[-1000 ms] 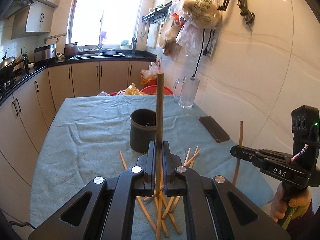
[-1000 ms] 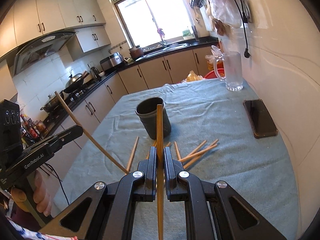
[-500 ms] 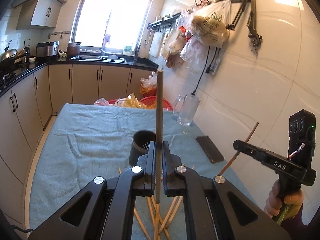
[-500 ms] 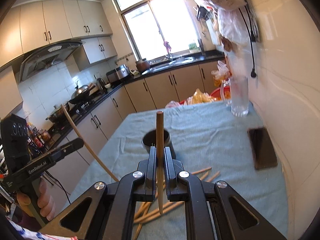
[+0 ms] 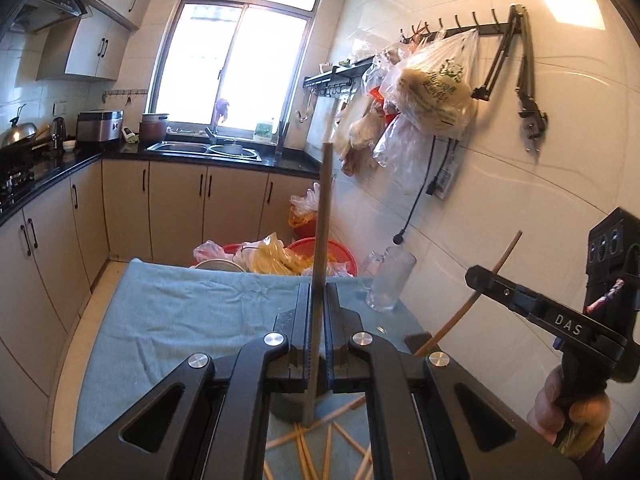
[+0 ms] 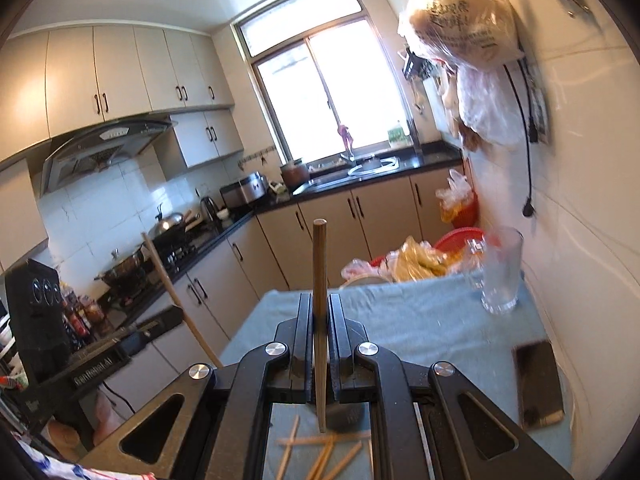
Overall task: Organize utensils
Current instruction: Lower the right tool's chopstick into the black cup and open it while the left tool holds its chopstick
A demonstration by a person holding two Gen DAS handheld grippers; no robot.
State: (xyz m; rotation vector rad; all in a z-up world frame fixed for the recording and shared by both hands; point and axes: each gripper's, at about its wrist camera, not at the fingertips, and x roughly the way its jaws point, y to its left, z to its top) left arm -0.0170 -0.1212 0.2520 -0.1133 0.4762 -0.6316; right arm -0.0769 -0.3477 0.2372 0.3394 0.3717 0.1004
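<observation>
My left gripper (image 5: 317, 292) is shut on a wooden chopstick (image 5: 323, 216) that stands upright between its jaws. My right gripper (image 6: 320, 304) is shut on another wooden chopstick (image 6: 319, 272), also upright. Each gripper shows in the other's view: the right one (image 5: 476, 276) with its tilted chopstick, the left one (image 6: 172, 312) with its own. The dark holder cup (image 5: 288, 408) is mostly hidden under the left gripper, and in the right wrist view the cup (image 6: 344, 416) is just beyond the chopstick's lower tip. Several loose chopsticks (image 6: 320, 452) lie on the blue-grey cloth (image 5: 172, 316).
A glass mug (image 6: 500, 272) stands at the table's far right by the tiled wall. A dark phone (image 6: 538, 384) lies on the right side. Red basins and plastic bags (image 5: 280, 256) sit beyond the far edge. Cabinets run along the left.
Both grippers have risen and tilted up with their chopsticks. The cup and loose chopsticks have slid down out of the middle of both views.
</observation>
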